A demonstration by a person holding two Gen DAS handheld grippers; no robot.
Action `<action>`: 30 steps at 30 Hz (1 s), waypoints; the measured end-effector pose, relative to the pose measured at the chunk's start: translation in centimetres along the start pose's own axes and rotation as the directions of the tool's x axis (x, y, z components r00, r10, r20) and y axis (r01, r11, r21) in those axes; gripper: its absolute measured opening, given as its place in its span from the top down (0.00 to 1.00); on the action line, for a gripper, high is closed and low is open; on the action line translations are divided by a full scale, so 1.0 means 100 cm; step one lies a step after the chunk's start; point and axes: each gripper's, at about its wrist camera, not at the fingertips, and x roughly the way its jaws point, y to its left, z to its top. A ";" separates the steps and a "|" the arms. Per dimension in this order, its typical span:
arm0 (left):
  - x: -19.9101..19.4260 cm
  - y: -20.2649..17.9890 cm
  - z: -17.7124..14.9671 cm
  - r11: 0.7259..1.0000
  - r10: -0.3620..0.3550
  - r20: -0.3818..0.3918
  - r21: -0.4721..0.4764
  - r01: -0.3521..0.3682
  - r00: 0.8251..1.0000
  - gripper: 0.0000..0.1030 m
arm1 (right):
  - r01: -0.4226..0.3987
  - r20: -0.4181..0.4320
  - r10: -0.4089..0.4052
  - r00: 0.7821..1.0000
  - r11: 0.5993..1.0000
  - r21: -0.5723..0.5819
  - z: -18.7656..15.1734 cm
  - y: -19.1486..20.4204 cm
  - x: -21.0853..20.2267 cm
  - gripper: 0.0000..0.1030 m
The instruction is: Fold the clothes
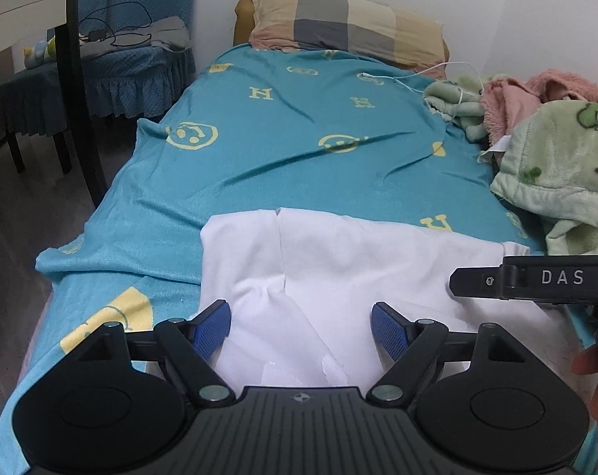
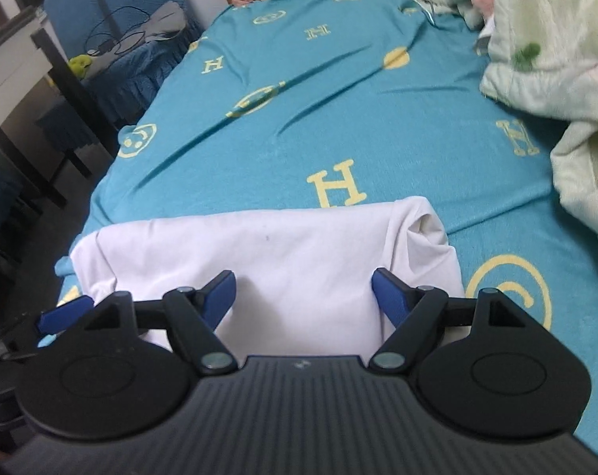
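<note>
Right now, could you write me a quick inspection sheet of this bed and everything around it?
Surface: bed with a wrinkled teal sheet printed with yellow letters and smiley faces.
Job's things: white garment, partly folded, lying at the near end of the bed.
Clutter: green and pink fleece blankets heaped along the right side; checked pillow at the head.
Grippers: left gripper and right gripper both hover over the garment, blue fingers spread, nothing between them.
Cables: white cable near the pillow; black cable on the chair.
Surroundings: blue-covered chair and dark table leg left of the bed; white wall behind.
</note>
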 end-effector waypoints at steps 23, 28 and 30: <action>-0.055 -0.019 -0.049 0.997 0.071 -0.093 0.014 -0.070 0.993 0.22 | 0.030 0.021 -0.029 0.999 0.999 -0.041 -0.066 0.007 -0.063 0.25; -0.060 -0.019 -0.049 0.998 0.056 -0.112 -0.001 -0.057 0.992 0.22 | 0.049 -0.009 -0.049 0.999 0.998 -0.044 -0.072 0.009 -0.052 0.25; -0.069 -0.015 -0.048 0.998 0.021 -0.126 -0.055 -0.029 0.992 0.22 | 0.054 -0.009 -0.055 0.998 0.997 -0.049 -0.073 0.010 -0.052 0.25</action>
